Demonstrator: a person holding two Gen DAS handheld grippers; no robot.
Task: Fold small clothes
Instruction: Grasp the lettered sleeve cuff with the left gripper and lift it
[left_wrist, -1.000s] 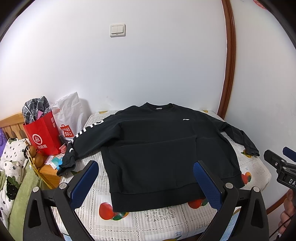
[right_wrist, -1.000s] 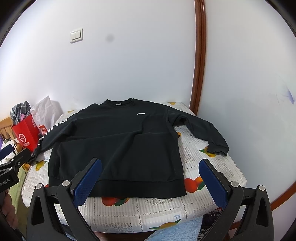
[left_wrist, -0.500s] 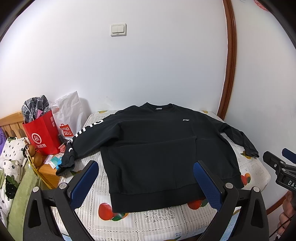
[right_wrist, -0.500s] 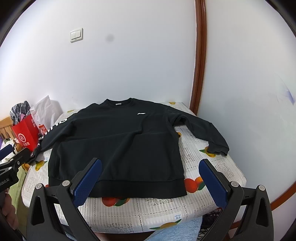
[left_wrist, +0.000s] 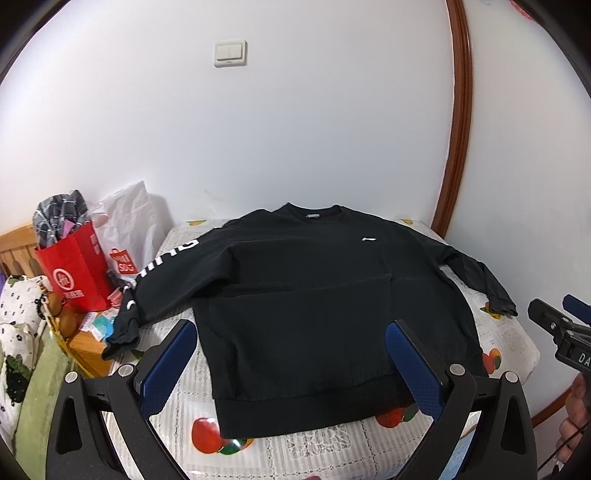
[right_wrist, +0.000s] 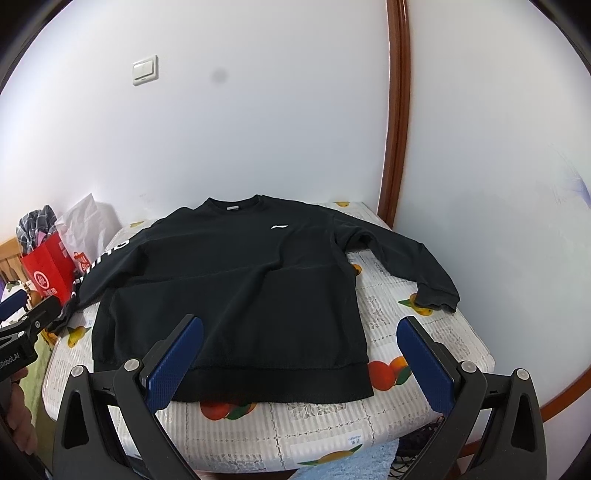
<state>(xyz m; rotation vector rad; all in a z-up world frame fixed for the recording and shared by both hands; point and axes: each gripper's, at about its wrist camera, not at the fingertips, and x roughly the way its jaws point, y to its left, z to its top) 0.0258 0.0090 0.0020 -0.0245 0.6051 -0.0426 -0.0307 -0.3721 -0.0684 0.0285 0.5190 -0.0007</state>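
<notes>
A black sweatshirt (left_wrist: 306, 306) lies flat, front up, on a table with a fruit-print cloth (left_wrist: 295, 454). Both sleeves are spread out; the left one with white letters hangs over the table's left edge. It also shows in the right wrist view (right_wrist: 236, 295). My left gripper (left_wrist: 290, 332) is open and empty, held above the near hem. My right gripper (right_wrist: 300, 328) is open and empty, above the hem's right part. Each gripper shows at the edge of the other's view.
A red paper bag (left_wrist: 74, 269) and a white plastic bag (left_wrist: 129, 229) stand left of the table on a wooden stand. White walls close in behind and right, with a brown wooden trim (right_wrist: 397, 110). A blue towel (right_wrist: 369, 461) lies below the table's front edge.
Both grippers have shifted very slightly; the sweatshirt has not moved. Both stay open.
</notes>
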